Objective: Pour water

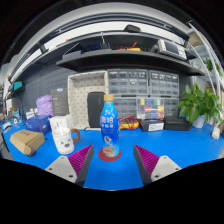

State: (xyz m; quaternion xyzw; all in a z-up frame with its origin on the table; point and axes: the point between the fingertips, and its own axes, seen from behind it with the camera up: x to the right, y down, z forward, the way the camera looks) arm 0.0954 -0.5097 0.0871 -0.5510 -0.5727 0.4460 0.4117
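Note:
A blue bottle (110,125) with a blue cap and a colourful label stands upright on a round red coaster (110,154) on the blue table (170,145). To its left sits a white mug (63,133) with a handle. My gripper (113,160) is open, its magenta pads (81,158) spread wide. The bottle stands just ahead of the fingertips, centred between them, with a clear gap on each side.
A brown loaf-like object (27,141) lies at the far left. A potted plant (200,103) stands at the right, with a dark box (176,123) and small items beside it. Shelves and storage bins (135,92) line the back wall.

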